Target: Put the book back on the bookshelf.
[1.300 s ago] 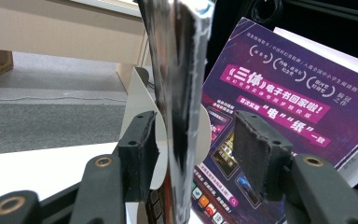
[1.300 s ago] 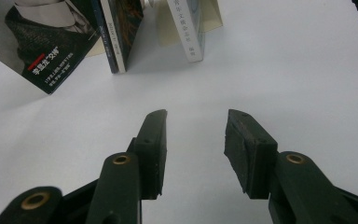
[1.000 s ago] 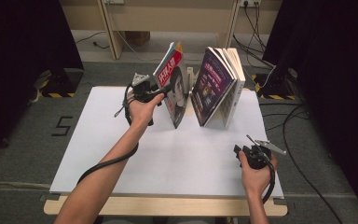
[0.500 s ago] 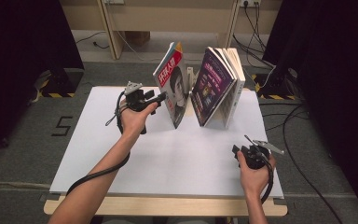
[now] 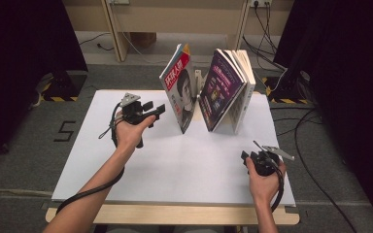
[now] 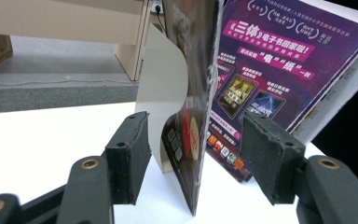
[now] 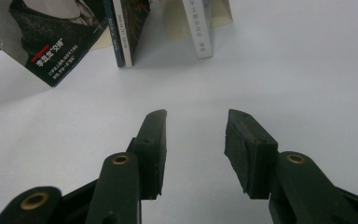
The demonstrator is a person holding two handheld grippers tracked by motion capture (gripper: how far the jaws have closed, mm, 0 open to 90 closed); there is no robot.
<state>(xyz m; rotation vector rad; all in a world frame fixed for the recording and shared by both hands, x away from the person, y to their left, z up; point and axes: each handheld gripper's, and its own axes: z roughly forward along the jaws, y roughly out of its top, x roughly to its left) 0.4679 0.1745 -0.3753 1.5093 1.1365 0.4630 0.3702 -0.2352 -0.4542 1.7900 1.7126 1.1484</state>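
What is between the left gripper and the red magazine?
Only bare white table; in the high view the left gripper stands apart from the red magazine.

The surface was a white rectangular top with a pale wooden edge showing along its near side, standing on grey carpeted floor. At its far middle stood a red-covered magazine, upright on its lower edge and leaning a little. Just to the right of it, with a narrow gap between, a group of books fronted by a purple cover stood leaning together. A pale curved bookend rose from the surface behind the magazine.
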